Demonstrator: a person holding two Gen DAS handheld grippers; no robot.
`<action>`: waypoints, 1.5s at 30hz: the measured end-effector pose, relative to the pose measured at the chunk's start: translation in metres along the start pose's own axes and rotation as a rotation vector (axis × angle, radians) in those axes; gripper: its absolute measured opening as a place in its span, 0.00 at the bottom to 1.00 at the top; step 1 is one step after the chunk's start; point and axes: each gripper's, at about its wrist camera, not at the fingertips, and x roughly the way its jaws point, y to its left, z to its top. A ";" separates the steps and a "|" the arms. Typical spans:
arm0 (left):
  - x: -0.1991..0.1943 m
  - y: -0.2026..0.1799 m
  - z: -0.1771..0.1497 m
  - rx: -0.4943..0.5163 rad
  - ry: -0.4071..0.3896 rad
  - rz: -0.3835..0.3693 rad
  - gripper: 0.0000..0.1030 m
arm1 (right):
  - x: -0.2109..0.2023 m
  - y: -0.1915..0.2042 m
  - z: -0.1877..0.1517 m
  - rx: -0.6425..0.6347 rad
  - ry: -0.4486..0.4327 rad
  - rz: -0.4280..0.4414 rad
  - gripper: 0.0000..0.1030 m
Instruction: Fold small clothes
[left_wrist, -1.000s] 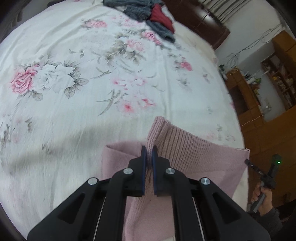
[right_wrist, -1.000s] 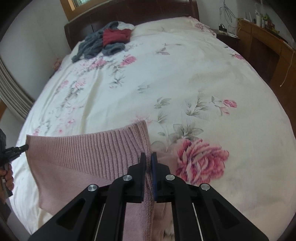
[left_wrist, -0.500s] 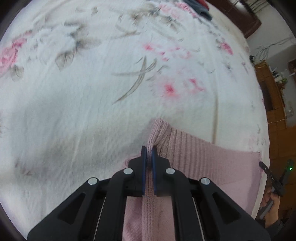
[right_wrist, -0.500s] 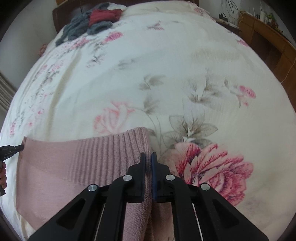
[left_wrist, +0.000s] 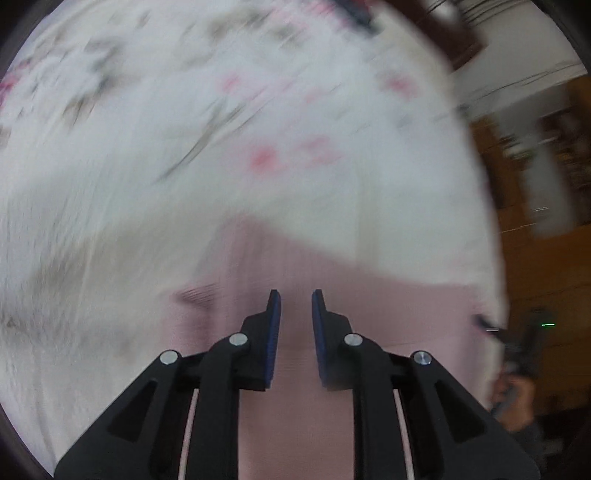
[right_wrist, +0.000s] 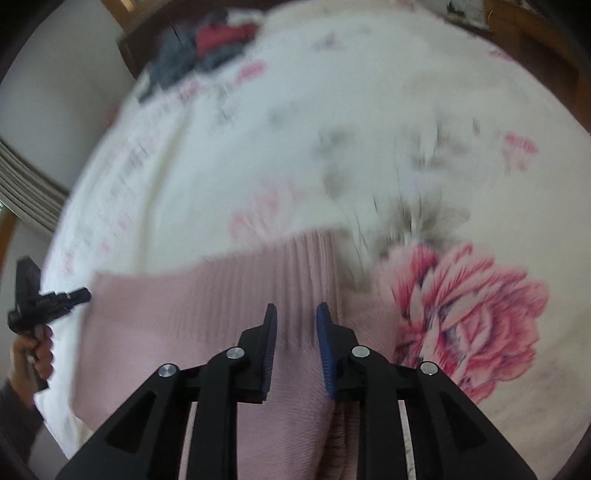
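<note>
Both views are smeared with motion blur. The left gripper (left_wrist: 295, 299) has its blue-padded jaws spread apart, nothing between them, poised above the pink knitted garment (left_wrist: 332, 295) that lies flat on the floral bedspread (left_wrist: 184, 166). Over on the other side, the right gripper (right_wrist: 295, 314) is parted too, a clear gap between its pads and only the ribbed band of the pink knit showing through that gap. The garment sits at the near edge of the bed, spread wide between the two grippers, its ribbed hem facing the middle of the bed and its right corner lying just beside a big pink rose print (right_wrist: 469, 317). In the right wrist view the left gripper appears at the far left, held in the person's hand (right_wrist: 33, 350), its tip just beside the garment's left corner. In the left wrist view the right gripper is blurred at the far right, off the garment's edge, so its jaws cannot be read there. Way up by the dark headboard (right_wrist: 129, 51), a heap of grey and red clothes (right_wrist: 207, 48) lies well apart from the pink knit.
</note>
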 end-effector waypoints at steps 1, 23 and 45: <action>0.011 0.008 -0.001 -0.013 0.032 0.033 0.03 | 0.008 -0.007 0.000 -0.004 0.018 -0.017 0.16; -0.063 -0.011 -0.144 0.278 0.090 -0.204 0.13 | -0.073 0.017 -0.117 -0.064 0.023 0.203 0.17; -0.115 0.109 -0.148 -0.203 0.067 -0.414 0.69 | -0.070 0.261 -0.269 -0.800 -0.081 -0.191 0.68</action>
